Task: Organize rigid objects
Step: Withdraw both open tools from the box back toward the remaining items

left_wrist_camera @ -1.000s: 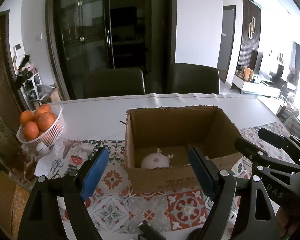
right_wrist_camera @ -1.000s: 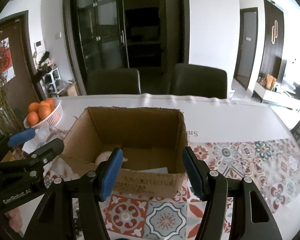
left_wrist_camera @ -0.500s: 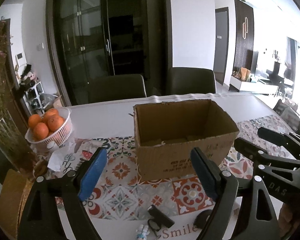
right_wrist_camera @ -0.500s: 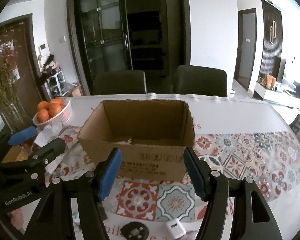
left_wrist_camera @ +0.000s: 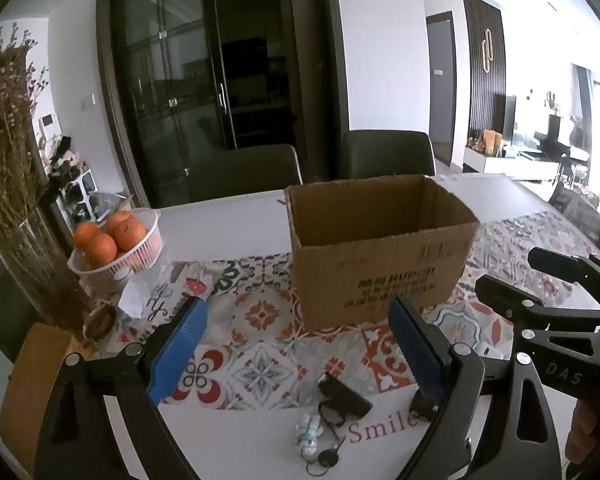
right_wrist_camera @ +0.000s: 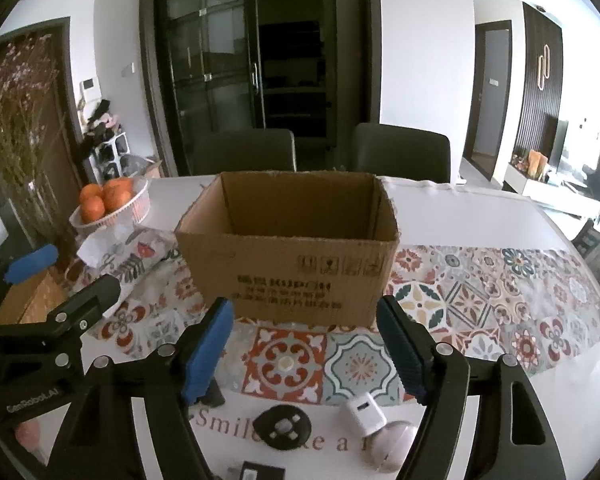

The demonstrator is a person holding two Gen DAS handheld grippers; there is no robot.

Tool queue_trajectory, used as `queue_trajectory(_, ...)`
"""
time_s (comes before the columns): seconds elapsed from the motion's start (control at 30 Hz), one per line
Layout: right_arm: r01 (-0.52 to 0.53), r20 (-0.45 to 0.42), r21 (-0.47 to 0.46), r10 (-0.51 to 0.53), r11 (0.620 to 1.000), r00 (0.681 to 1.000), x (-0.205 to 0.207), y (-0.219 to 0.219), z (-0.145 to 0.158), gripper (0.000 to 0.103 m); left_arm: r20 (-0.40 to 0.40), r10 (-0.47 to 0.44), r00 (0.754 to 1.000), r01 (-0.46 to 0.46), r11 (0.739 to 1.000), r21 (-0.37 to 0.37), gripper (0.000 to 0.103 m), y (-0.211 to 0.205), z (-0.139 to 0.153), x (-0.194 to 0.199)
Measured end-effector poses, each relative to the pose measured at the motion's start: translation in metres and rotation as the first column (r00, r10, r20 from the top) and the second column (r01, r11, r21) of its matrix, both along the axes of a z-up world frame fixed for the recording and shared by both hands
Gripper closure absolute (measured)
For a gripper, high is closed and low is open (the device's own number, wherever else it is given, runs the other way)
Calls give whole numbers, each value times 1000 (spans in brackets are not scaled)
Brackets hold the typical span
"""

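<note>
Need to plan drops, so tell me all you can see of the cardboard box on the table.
The cardboard box is plain brown corrugated card, open-topped with no flaps showing and rough upper edges. Dark, blurred print and handling symbols mark its near face. It stands upright on the patterned tile-print runner, its back part over the white tablecloth. Only bare inner walls show; the floor is hidden. Neither gripper touches it.

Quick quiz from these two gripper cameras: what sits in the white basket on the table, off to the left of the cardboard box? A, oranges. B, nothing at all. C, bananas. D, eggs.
A: the white basket left of the cardboard box holds a pile of round oranges, seen in both wrist views.
</note>
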State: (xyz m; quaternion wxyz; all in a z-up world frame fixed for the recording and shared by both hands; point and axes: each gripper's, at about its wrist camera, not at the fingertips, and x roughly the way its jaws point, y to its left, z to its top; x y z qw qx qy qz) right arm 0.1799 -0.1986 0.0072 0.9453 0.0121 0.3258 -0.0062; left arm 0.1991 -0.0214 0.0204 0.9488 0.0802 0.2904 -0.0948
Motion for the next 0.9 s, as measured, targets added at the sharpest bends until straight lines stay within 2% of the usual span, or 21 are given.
queue_trajectory(0.4, 0, -47, -2, 0, 1000, 999, -21, 12, -25, 28, -24, 38, 999, -38, 999, 0, 10, 17, -25, -27)
queue_trajectory(0.63, 19, -66, -6, -19, 1000, 998, -41, 21, -36, 28, -49, 32, 998, -32, 999, 11, 10, 25, -38, -41)
queue_trajectory(0.9, 33, -84, 32, -30, 999, 996, -70, 27, -52, 28, -75, 21, 997, -20, 1000, 24, 10, 31, -56, -65)
